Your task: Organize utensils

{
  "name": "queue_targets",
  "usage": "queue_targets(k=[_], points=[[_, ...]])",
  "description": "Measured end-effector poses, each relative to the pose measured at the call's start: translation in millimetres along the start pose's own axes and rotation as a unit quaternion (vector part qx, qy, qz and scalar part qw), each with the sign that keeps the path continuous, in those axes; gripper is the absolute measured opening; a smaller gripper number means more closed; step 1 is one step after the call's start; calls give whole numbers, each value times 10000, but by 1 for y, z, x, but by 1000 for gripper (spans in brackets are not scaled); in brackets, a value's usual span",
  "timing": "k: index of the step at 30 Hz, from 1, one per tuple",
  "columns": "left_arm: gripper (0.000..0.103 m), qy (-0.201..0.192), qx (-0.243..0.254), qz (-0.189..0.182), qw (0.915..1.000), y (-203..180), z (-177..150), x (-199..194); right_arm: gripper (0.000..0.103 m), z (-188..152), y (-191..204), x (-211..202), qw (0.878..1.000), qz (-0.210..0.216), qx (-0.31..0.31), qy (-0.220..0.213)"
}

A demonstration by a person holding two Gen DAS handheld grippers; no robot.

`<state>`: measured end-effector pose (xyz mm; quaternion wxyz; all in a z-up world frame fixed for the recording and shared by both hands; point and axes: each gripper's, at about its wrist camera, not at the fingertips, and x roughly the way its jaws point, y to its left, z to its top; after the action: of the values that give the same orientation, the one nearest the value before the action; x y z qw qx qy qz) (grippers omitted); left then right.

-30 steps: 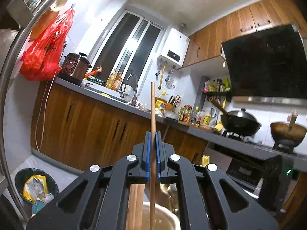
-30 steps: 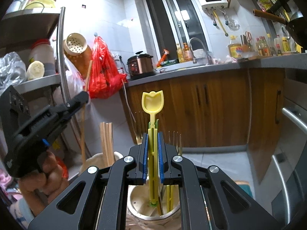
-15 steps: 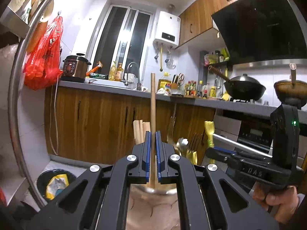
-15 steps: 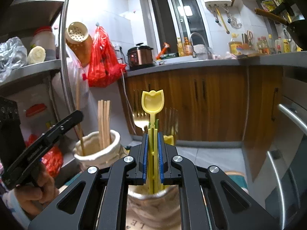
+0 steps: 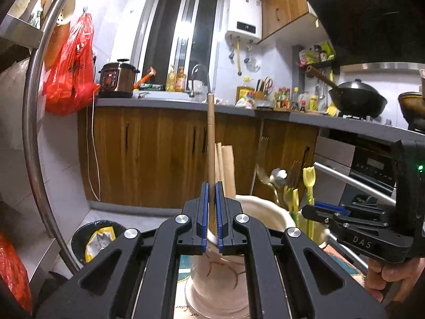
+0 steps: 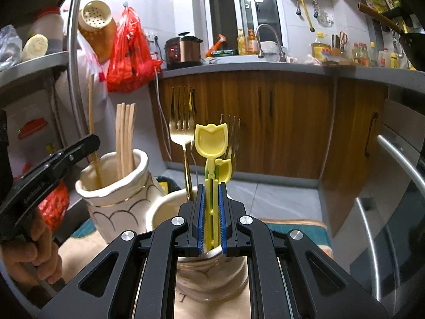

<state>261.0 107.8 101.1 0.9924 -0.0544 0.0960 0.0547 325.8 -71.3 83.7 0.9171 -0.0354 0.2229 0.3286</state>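
Wooden and upright, the single chopstick stood clamped in our left gripper, its lower end inside the cream jar among the other chopsticks. Our right gripper was clamped on the yellow tulip spoon, held upright over the second jar with the forks.

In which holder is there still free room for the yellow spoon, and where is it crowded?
The holder under the right hand-held gripper is bare along its left inner rim, beside the gold fork. Its far side is crowded with forks and a second yellow spoon. The chopstick holder has room beside the chopsticks.
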Motion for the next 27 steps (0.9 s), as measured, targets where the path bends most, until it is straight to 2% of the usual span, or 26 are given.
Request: queue_targets(k=[6, 10, 14, 15, 17, 19, 22, 23, 27], points=[[5, 174, 92, 53, 9998, -1, 0, 5, 12, -1, 0, 2, 10000, -41, -23, 77], [5, 242, 162, 30, 9996, -4, 1, 6, 26, 0, -3, -2, 10000, -47, 38, 18], [7, 293, 185, 37, 9994, -4, 0, 8, 27, 3, -3, -6, 10000, -38, 46, -43], [10, 281, 178, 60, 9994, -4, 0, 8, 28, 3, -3, -8, 10000, -24, 61, -67], [34, 232, 141, 146, 9995, -2, 1, 5, 31, 3, -3, -11, 9999, -6, 74, -131], [46, 154, 147, 214, 9995, -2, 3, 3, 31, 4, -4, -15, 9998, 12, 91, -192], [51, 121, 190, 212, 9995, -2, 4, -2, 32, 5, -5, -21, 9995, 50, 111, -280], [57, 92, 199, 221, 9995, -2, 5, -5, 33, 4, -5, -22, 9995, 62, 109, -296], [70, 12, 124, 197, 9997, 2, 9, -18, 36, 1, -4, -29, 9994, 77, 82, -319]])
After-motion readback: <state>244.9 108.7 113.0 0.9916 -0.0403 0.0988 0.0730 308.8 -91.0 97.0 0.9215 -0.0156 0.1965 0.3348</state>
